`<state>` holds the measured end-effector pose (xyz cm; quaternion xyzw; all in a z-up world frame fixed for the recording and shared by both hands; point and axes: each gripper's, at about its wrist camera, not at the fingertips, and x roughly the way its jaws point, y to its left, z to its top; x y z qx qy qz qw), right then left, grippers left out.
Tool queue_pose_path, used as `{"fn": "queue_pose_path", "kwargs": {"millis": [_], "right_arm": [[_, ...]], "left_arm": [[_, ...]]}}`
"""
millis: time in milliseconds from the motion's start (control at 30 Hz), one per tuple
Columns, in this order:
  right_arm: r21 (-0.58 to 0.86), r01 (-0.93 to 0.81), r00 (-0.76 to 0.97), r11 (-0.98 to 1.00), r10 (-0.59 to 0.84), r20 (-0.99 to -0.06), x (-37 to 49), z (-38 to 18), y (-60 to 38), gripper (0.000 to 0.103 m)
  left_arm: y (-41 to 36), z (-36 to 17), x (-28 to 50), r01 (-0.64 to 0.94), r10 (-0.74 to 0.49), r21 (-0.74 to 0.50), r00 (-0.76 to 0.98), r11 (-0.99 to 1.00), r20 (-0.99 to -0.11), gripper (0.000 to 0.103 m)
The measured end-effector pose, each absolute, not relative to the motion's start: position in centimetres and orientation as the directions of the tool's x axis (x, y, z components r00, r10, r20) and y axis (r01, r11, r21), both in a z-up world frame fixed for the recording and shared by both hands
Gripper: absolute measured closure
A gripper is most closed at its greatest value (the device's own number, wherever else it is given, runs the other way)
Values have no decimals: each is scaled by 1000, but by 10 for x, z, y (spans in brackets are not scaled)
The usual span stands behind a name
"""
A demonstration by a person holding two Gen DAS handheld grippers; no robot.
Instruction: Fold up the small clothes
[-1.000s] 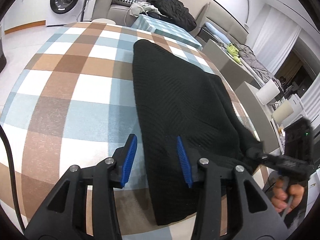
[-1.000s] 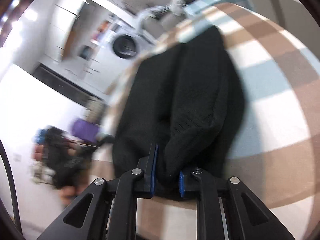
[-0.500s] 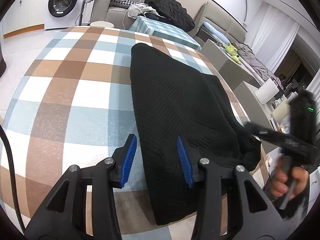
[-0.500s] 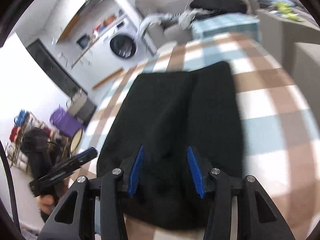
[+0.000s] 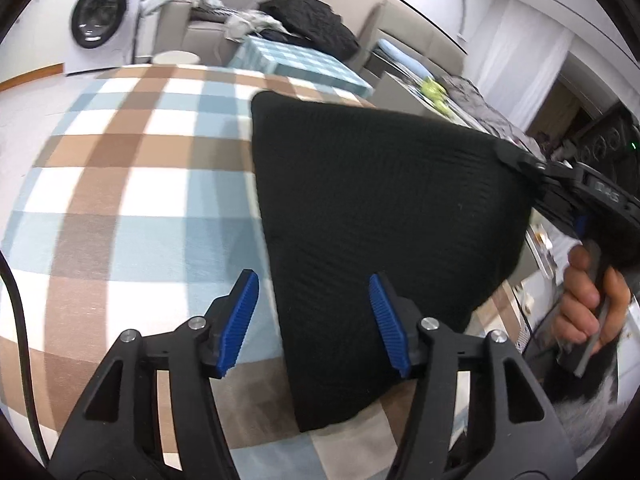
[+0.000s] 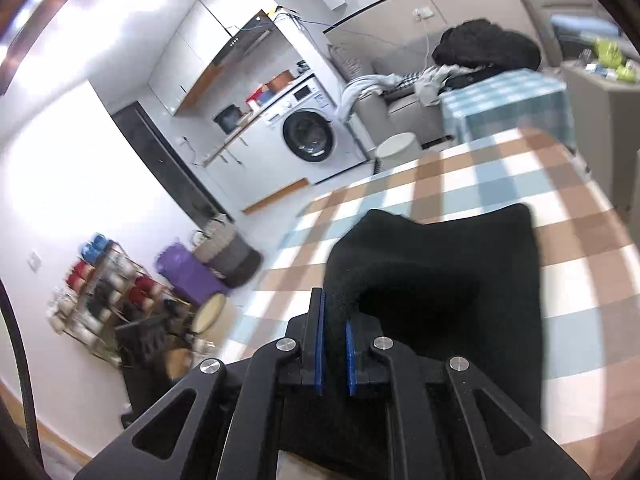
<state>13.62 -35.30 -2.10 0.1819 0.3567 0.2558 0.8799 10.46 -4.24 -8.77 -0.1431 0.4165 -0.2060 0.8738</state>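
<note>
A black knit garment (image 5: 360, 200) lies on the checked tablecloth (image 5: 120, 200). Its right corner is lifted off the table. There my right gripper (image 5: 520, 162), held by a hand (image 5: 588, 292), is shut on the fabric. The right wrist view shows a fold of the garment (image 6: 440, 264) pinched between the blue pads (image 6: 320, 344) of the right gripper (image 6: 335, 336). My left gripper (image 5: 314, 320) hovers low over the garment's near left edge. Its jaws are opening, the edge lies under the gap, and neither pad presses on the cloth.
Beyond the table stand a washing machine (image 5: 100, 20), a white stool (image 5: 176, 58), a small teal-checked table (image 5: 296, 60) and a sofa piled with clothes (image 5: 308, 20). To the left on the floor are a shelf rack (image 6: 108, 292) and a purple bin (image 6: 188, 272).
The right gripper let go, opened, then shut again on the garment's right corner and raised it off the table. The left gripper's jaws spread wider and it rose slightly.
</note>
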Motion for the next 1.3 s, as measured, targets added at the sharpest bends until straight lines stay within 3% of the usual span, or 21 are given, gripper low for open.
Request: {"fn": "queue_pose_path", "kwargs": {"millis": [200,267,333,433,600,667,833,867,933,1033,1300], "right_arm": [[441,-168,525,882,458,-717,148,-78,-369,92],[458,-147,493,877,466,-735,147,-92,-375,73],[484,-130,471,866,483,-738,135,-103,-387,62],[524,-149,473,838,526,-707,121,-106,-398,62],[503,-179,446,846,525,-725,106,-110,-401,62],[507,-191,402,840,538,-741,105,-122,-395,69],[497,-192,378,846,531,-758,98,-133,-386,69],[507,-187,379,841,538,-753,99,-134,-388,69],[516,-187,378,836,546,-748,97,-137,-389,69],[537,-184,394,823,563,-727,95,-141,-389,69],[539,-194,402,819,568,-718,98,-139,-377,70]], "left_arm": [[-69,-112,99,278,-473,-382,490,881,-732,48],[-71,-119,96,280,-465,-373,473,884,-748,48],[-71,-123,92,277,-461,-370,462,887,-758,48],[-69,-126,91,270,-453,-366,457,891,-765,48],[-64,-131,101,239,-472,-407,458,882,-754,48],[-63,-133,109,224,-477,-422,461,878,-748,48],[-66,-136,130,187,-465,-433,489,882,-738,48],[-67,-137,133,178,-460,-432,496,884,-736,49],[-67,-140,139,155,-453,-441,515,884,-728,64],[-62,-143,141,120,-447,-459,533,880,-718,74],[-49,-139,130,129,-425,-430,552,894,-718,83]]}}
